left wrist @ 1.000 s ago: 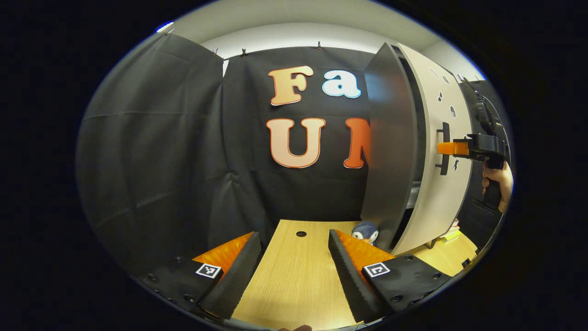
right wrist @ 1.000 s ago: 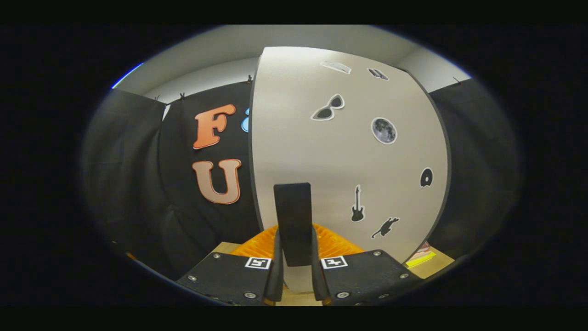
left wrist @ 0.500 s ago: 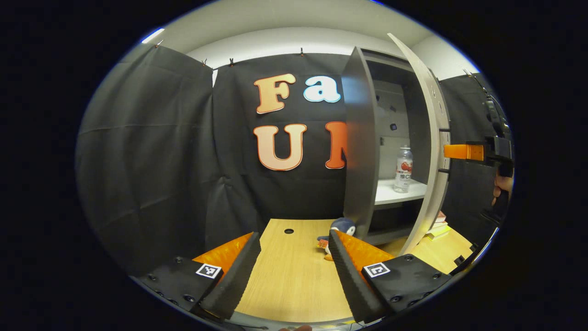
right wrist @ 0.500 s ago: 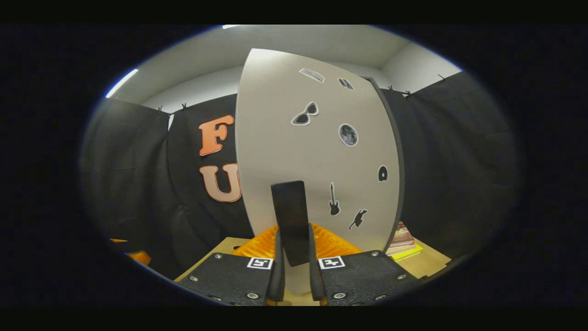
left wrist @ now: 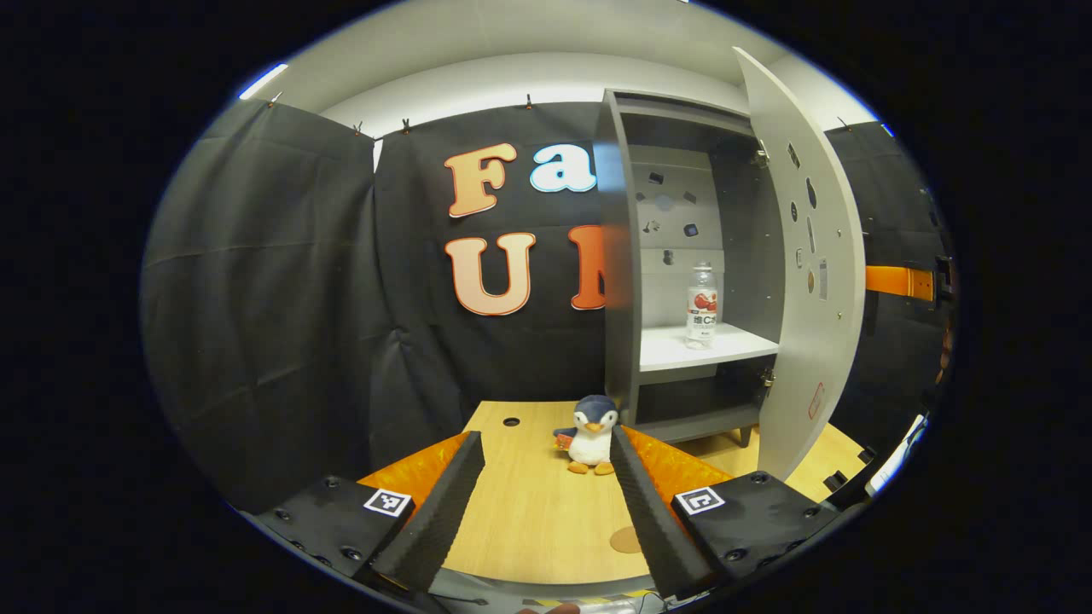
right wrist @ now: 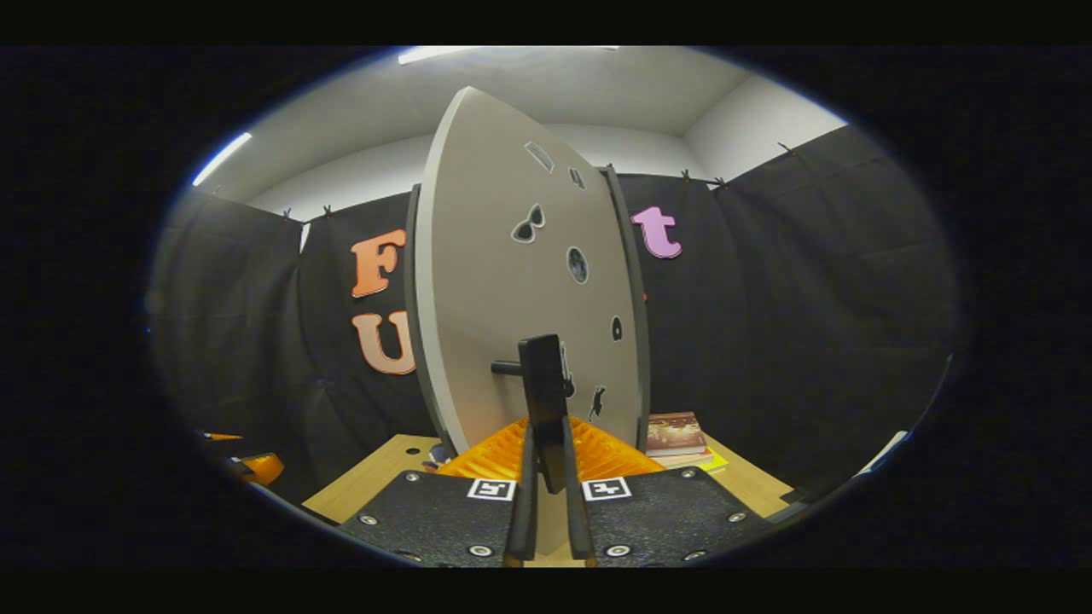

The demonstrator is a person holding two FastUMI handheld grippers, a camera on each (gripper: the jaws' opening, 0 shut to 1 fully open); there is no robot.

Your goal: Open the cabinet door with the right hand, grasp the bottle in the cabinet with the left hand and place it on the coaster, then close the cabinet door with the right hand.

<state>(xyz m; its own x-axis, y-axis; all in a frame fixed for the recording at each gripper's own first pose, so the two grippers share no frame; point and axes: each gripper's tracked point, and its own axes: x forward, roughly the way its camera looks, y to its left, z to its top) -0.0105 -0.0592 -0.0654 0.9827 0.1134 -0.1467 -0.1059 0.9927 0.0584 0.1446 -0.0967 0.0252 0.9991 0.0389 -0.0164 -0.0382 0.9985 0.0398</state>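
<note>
A: Starting at the left, what is the left gripper (left wrist: 546, 503) doing?

B: Its two fingers are spread wide over the wooden table (left wrist: 529, 520) with nothing between them. One plush penguin (left wrist: 590, 434) stands on the table just beyond them, near the inner edge of the right-hand finger.

A: And the coaster?

B: One small round brown coaster (left wrist: 627, 539) lies flat on the table, partly hidden by that same finger.

A: Next to the right?

B: The cabinet (left wrist: 616, 256), grey, with its cabinet door (left wrist: 810, 281) swung wide open. Several small stickers dot the back wall inside and the door; they are too small to count surely.

A: Describe the bottle.

B: One bottle (left wrist: 701, 305), clear plastic with a pale cap and a label with red on it. It stands upright on the white shelf (left wrist: 682, 350) inside the cabinet, near the shelf's right end, touching nothing else.

A: And the right gripper?

B: The right gripper (right wrist: 546, 456) has its fingers drawn close together on the door's dark handle (right wrist: 543, 384), both pressing on it. Right of the door, a stack of books (right wrist: 676, 435) lies on the table.
</note>
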